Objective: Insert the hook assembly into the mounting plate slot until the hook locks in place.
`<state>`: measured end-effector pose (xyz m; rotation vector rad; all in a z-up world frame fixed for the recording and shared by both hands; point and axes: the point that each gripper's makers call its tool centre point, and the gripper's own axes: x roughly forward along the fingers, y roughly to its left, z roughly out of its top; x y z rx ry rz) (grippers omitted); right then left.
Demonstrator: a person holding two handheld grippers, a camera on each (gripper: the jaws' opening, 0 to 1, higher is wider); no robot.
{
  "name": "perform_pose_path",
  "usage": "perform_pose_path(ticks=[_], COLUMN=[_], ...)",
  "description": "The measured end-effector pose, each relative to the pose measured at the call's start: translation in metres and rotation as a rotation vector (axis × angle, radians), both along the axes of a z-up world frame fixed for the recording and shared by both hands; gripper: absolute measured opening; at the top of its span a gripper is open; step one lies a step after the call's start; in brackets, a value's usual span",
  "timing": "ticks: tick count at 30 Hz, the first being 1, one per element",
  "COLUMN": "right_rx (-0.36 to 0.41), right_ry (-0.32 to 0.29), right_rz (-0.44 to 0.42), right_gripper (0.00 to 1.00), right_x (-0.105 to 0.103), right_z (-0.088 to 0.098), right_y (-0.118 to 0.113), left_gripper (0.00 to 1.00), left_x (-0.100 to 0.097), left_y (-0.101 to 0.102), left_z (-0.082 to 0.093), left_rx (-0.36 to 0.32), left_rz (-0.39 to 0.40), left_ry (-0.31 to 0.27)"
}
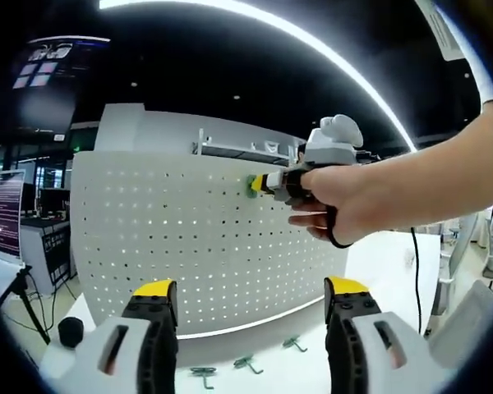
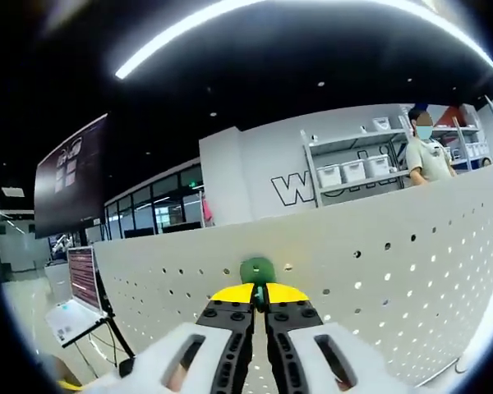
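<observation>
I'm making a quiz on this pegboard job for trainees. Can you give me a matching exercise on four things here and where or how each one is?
Things:
1. green hook
2. spare hooks
3. left gripper
4. right gripper

States:
A. lying on the table below the pegboard
B. shut on something, at the board's top edge
C. jaws wide apart, holding nothing
D. pinched between yellow-tipped jaws

Pairs: 1-D, 2-A, 3-C, 4-B

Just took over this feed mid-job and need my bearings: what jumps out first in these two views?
The big white pegboard standing upright on the table dominates both views. Near its top edge, the right gripper, held in a person's hand, presses a green hook against the board, its jaws closed on it. The left gripper hangs back open, with three spare hooks on the table below the board.
</observation>
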<state>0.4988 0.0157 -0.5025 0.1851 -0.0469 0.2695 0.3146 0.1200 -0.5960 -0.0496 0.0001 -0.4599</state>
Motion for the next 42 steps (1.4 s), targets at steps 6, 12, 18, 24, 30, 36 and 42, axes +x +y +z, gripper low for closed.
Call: perform_pose_path(ticks=[6, 12, 18, 24, 30, 36, 42], right_rx=[-0.014, 0.0, 0.016, 0.043, 0.035, 0.032, 0.042], right_ry=[0.0, 0.004, 0.016, 0.027, 0.026, 0.019, 0.048], right_rz=[-0.027, -0.1, -0.129, -0.131, -0.121, -0.08, -0.035], right_gripper=[0.02, 0.02, 0.02, 0.02, 0.02, 0.1, 0.31], right_x=[0.002, 0.005, 0.005, 0.005, 0.003, -0.001, -0.005], right_z=[-0.001, -0.001, -0.001, -0.002, -0.002, 0.0, -0.007], right_y=[0.002, 0.003, 0.001, 0.001, 0.001, 0.007, 0.013], left_gripper=[0.75, 0.74, 0.74, 0.74, 0.73, 0.74, 0.76], left_x=[-0.001, -0.003, -0.006, -0.008, -0.008, -0.008, -0.01], left_y=[0.0, 0.0, -0.003, -0.003, -0.002, -0.006, -0.012], left_z=[0.0, 0.002, 0.004, 0.004, 0.002, 0.003, 0.002], left_rx=[0.003, -0.005, 0.001, -0.002, -0.003, -0.012, -0.01], left_rz=[0.0, -0.002, -0.015, -0.015, -0.014, -0.029, -0.045], left_ry=[0.001, 0.004, -0.005, -0.003, 0.004, 0.004, 0.003])
